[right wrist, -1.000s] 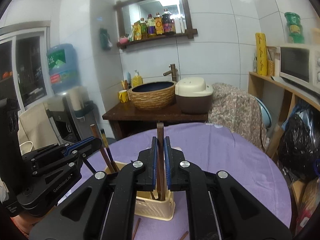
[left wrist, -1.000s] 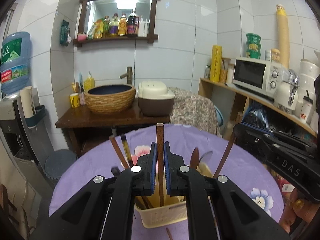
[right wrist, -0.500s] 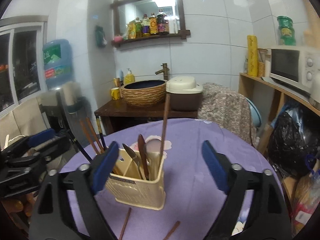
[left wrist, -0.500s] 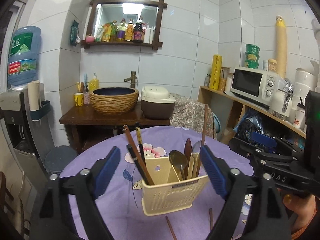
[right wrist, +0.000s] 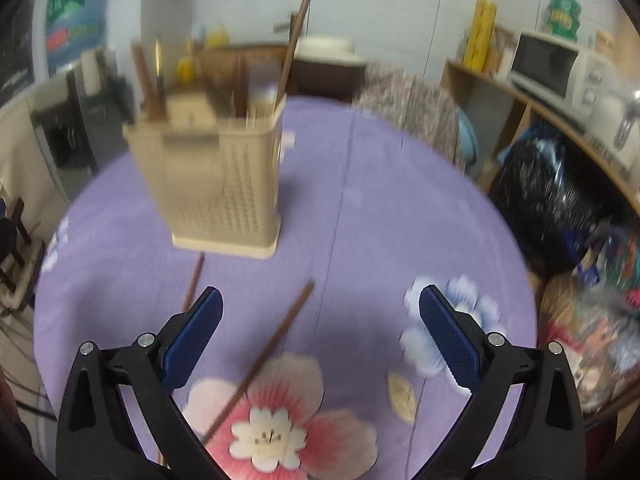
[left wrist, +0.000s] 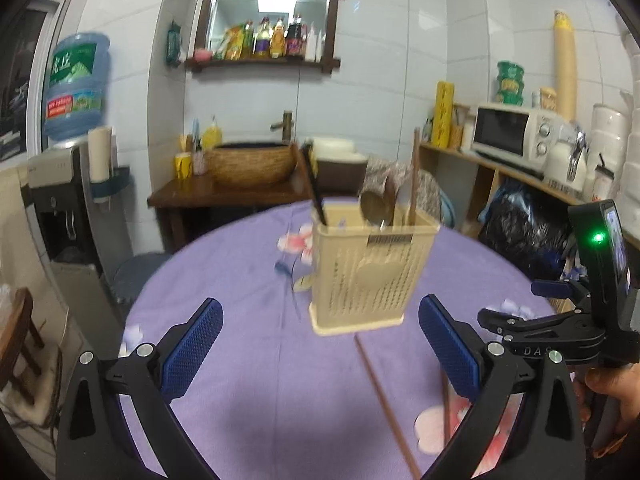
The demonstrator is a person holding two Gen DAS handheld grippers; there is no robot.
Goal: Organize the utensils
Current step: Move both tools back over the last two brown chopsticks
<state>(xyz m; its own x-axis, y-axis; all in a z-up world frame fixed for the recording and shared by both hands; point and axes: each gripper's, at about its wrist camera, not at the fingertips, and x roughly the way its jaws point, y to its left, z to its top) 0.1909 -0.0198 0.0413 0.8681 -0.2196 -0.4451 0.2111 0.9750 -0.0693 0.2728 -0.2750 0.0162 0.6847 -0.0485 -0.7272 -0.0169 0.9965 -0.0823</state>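
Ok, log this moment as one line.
left gripper: open, empty | right gripper: open, empty | utensil holder: upright, holds utensils | two chopsticks loose on tablecloth

A cream perforated utensil holder (left wrist: pixel 370 270) is stood upright on the purple cloth; a spoon (left wrist: pixel 374 208) and dark chopsticks (left wrist: pixel 316 188) are held upright inside. Two brown chopsticks (right wrist: pixel 262 356) are laid loose on the cloth just before it, angled apart.

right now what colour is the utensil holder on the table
Pale cream-beige plastic utensil holder, with perforated sides; it shows best in the left wrist view.
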